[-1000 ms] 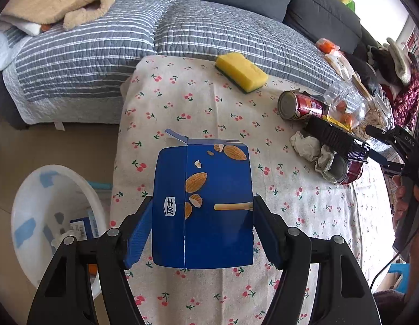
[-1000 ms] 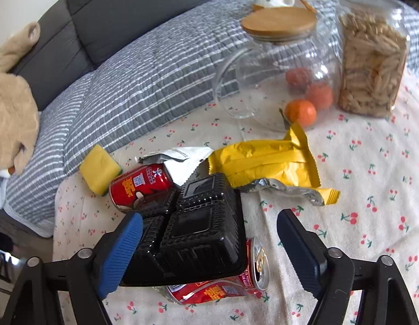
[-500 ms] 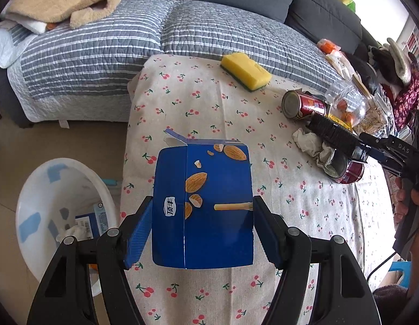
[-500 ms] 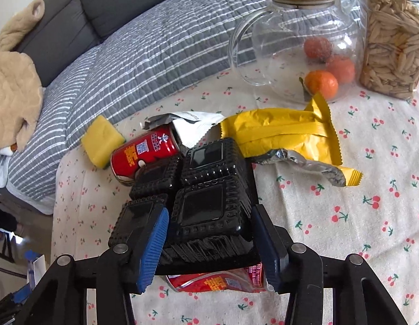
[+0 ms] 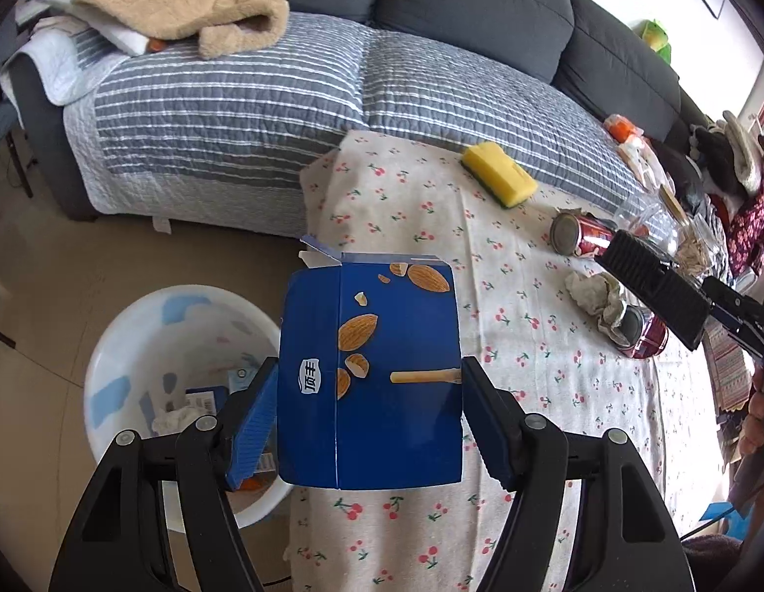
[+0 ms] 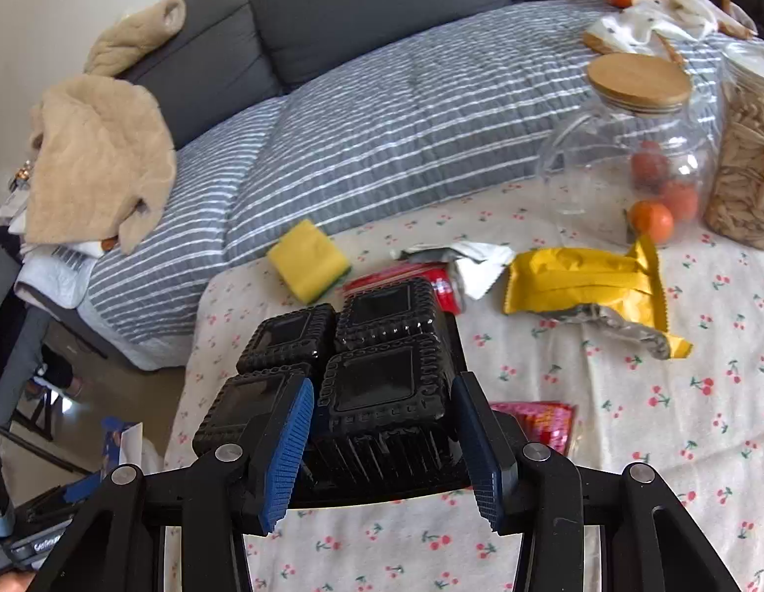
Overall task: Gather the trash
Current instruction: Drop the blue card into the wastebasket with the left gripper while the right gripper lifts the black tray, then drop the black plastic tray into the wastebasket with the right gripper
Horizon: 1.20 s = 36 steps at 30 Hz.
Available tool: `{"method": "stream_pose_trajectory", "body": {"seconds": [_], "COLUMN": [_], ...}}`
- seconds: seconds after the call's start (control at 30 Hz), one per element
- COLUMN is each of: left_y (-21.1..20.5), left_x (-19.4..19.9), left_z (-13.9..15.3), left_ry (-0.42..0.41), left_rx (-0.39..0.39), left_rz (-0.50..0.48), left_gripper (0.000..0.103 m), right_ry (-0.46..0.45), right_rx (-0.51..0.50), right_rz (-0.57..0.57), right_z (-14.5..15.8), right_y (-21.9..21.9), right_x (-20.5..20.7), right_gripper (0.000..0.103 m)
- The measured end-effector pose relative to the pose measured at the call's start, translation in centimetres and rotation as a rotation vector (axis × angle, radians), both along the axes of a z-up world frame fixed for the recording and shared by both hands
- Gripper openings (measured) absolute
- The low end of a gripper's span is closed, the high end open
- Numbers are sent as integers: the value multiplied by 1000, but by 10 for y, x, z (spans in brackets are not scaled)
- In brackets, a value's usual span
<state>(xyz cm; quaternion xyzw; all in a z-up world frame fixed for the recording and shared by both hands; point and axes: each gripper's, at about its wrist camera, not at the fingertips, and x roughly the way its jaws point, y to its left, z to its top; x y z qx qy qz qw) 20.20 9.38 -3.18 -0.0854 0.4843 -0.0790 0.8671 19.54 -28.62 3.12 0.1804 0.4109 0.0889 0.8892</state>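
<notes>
The left hand-held gripper (image 5: 369,412) is clamped on a blue snack box (image 5: 369,375), a pad on each side face, holding it in the air over the left edge of the tabletop (image 5: 421,217). Just left of it, on the floor, sits a white bin (image 5: 135,325) with scraps already inside — so the box looks about to be carried over and dropped there.

The right hand-held gripper (image 6: 384,444) is closed on a black plastic tray (image 6: 367,370), gripping one of its four moulded cells, probably because the whole tray is too wide to span. The tray is lifted off the cloth, and seen from the left camera it hangs clear of the tabletop.

Left to collect on the tabletop: a red can (image 5: 582,239) at the far side, a crumpled tissue (image 5: 592,293), a yellow wrapper (image 6: 587,281) and a flattened red packet (image 6: 540,419). The yellow sponge (image 5: 500,175) and the glass jar (image 6: 629,167) seem not to be trash.
</notes>
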Motion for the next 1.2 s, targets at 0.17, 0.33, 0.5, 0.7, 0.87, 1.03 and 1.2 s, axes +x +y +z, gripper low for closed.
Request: {"method": "stream_pose_trajectory", "body": {"seconds": [0.17,0.33,0.5,0.7,0.87,1.03,1.2], "left_y": [46,82,103,122,146,168,190], "left_x": [-9,-10,-4,-13,-28,-48,-67], "left_z": [-5,-26,-49,-45,-46,-49,-51], "left_ry": [7,31,99,120,164,179,181], "left_rx": [21,47,91,104,117,137,146], "left_rz": [83,135,174,217,267,277,283], "left_gripper": [74,74,84,93,96,97,97], "right_ry": [8,18,20,21,-8,-22,-17], "right_rx": [-2,-20,-41,-48,-83,-166,-204], "right_rz": [83,160,211,240,289,377,462], "right_z": [-3,-9,-15,-18,-12,-17,-36], "right_y": [39,78,106,127,154,209,269], "right_x": [-2,-5,-11,-18,-27,-33,-34], "right_gripper": [51,51,51,51,51,51,51]}}
